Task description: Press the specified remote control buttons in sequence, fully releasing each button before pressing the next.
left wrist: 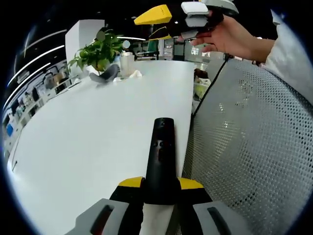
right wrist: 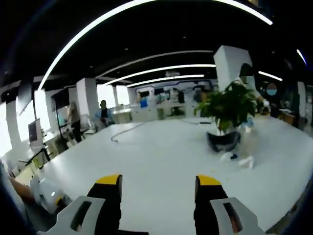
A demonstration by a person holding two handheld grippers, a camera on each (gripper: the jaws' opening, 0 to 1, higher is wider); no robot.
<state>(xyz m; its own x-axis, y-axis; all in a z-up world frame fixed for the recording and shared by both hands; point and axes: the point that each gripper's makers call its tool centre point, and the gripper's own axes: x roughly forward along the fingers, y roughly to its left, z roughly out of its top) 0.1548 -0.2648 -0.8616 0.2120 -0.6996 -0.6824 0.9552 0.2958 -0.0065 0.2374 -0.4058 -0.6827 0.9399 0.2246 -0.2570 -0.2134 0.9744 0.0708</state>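
Note:
A slim black remote control (left wrist: 161, 147) points away over the white table (left wrist: 88, 142), its near end clamped between the yellow-tipped jaws of my left gripper (left wrist: 160, 184), which is shut on it. Small buttons show on the remote's top face. In the left gripper view my right gripper (left wrist: 156, 24) hangs high above the table's far end, held by a person's hand (left wrist: 230, 36), well apart from the remote. In the right gripper view my right gripper (right wrist: 159, 181) stands open over the white table (right wrist: 161, 161) with nothing between its jaws.
A grey mesh chair back (left wrist: 249, 147) stands close on the right of the remote. At the table's far end are a potted plant (left wrist: 100, 51) (right wrist: 230, 107), a white container (left wrist: 127, 63) and a thin cable (right wrist: 122, 132). People (right wrist: 103, 115) stand in the background office.

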